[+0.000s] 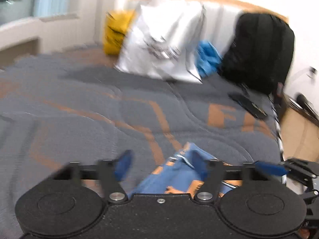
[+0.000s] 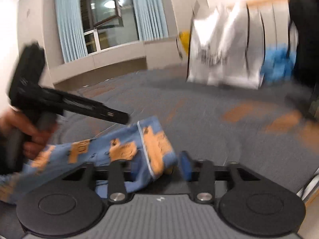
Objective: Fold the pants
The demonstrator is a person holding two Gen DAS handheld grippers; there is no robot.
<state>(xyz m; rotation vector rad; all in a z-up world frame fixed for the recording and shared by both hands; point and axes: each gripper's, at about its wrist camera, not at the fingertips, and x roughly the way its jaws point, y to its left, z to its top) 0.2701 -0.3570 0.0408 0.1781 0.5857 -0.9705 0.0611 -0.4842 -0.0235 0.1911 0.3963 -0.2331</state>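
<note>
A grey quilted bed cover (image 1: 83, 107) with orange lettering is filling most of both views and is serving as the work surface. At its far end a white printed bag (image 1: 161, 39) is leaning against the headboard, with a yellow bag (image 1: 114, 32) on one side of it, a crumpled blue item (image 1: 208, 57) on the other, and a black backpack (image 1: 261, 53) beyond that; motion blur is softening all of them. The pants (image 2: 123, 151), small, blue with orange patches, are lying bunched near the close edge of the cover, directly in front of both tools. In the right wrist view, the right gripper (image 2: 159, 167) is standing with its blue pads spread, and the hemmed edge of the pants is sitting in the gap between them; the pads are not visibly pressing the cloth. In the left wrist view, the left gripper (image 1: 161, 165) is likewise standing with fingers apart, the garment lying between and beneath them, closer to its right-hand pad. The right wrist view is also showing the left tool held in the person's hand (image 2: 30, 133) just above the pants. Judgement: the garment is not yet flattened, and the step in hand appears to be taking hold of it. Doing this well is calling for each tool to close on a separate edge, well apart, through a single layer where possible, then drawing the cloth taut and flat before any fold. Grabbing a bunched wad is risking a crooked crease.
</note>
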